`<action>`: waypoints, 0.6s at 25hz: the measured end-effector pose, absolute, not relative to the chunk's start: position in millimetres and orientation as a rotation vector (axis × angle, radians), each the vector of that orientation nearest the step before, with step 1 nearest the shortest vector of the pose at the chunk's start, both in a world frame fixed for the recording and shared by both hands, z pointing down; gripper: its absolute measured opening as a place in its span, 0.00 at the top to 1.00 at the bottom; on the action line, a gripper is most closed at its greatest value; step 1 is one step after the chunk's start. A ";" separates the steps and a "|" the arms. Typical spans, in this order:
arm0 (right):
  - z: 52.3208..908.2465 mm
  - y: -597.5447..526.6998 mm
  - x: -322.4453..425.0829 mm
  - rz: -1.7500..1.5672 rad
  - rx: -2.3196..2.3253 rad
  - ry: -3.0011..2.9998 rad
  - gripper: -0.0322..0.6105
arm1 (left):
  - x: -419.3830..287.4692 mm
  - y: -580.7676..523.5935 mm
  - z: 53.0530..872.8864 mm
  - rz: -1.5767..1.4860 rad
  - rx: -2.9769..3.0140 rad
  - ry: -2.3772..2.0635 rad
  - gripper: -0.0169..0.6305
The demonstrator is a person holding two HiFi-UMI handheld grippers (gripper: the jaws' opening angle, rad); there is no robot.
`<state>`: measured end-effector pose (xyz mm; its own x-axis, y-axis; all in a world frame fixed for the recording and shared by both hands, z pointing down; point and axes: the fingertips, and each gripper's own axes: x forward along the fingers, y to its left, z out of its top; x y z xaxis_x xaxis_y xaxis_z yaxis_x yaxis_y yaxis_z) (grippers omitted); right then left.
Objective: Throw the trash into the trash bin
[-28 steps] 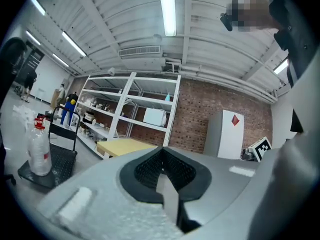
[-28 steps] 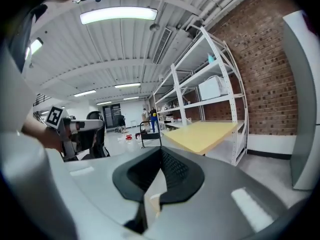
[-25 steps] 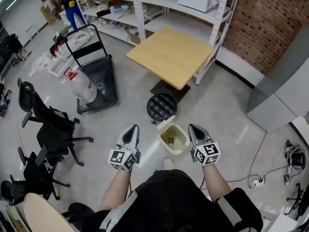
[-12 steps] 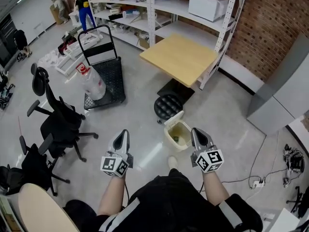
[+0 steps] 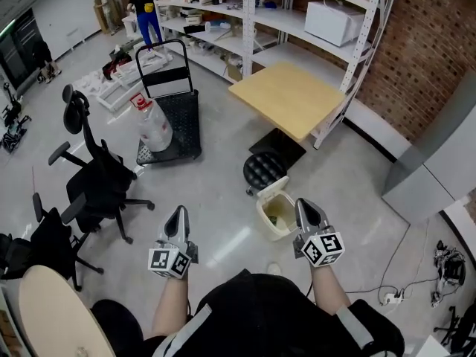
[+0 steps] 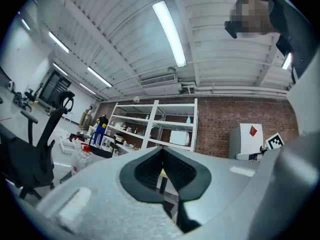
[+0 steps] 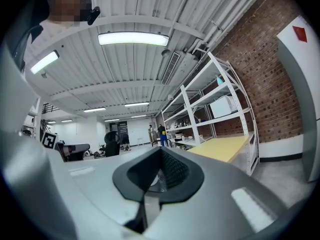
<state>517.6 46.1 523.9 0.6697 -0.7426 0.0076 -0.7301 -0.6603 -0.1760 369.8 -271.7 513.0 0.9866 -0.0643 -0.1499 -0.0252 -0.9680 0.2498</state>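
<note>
The left gripper [image 5: 177,216] is held with its jaws closed together, and nothing is gripped between them. The right gripper [image 5: 306,208] is also closed and empty. The trash bin [image 5: 265,216], its lid opened, is seen on the floor just beside the right gripper, on the side toward the left gripper.

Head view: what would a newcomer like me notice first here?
The left gripper and right gripper, both shut, jut out at the bottom. Between them, nearer the right one, stands a small beige trash bin, lid open. Beyond it is a pale wooden table by the shelving.
</note>
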 end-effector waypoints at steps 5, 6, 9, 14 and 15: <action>520.9 44.7 536.6 -0.105 -2.704 1.277 0.94 | 374.3 -279.4 509.1 -0.272 2.878 -0.149 0.97; 520.1 44.1 540.2 -0.102 -2.705 1.290 0.94 | 375.5 -279.5 506.6 -0.281 2.881 -0.156 0.97; 521.1 42.0 549.2 -0.111 -2.698 1.331 0.94 | 379.4 -275.9 502.0 -0.294 2.896 -0.178 0.97; 524.6 40.6 560.7 -0.117 -2.678 1.354 0.94 | 391.0 -266.5 503.0 -0.270 2.909 -0.180 0.97; 525.5 40.1 562.3 -0.121 -2.671 1.348 0.94 | 392.6 -265.3 502.7 -0.265 2.909 -0.173 0.97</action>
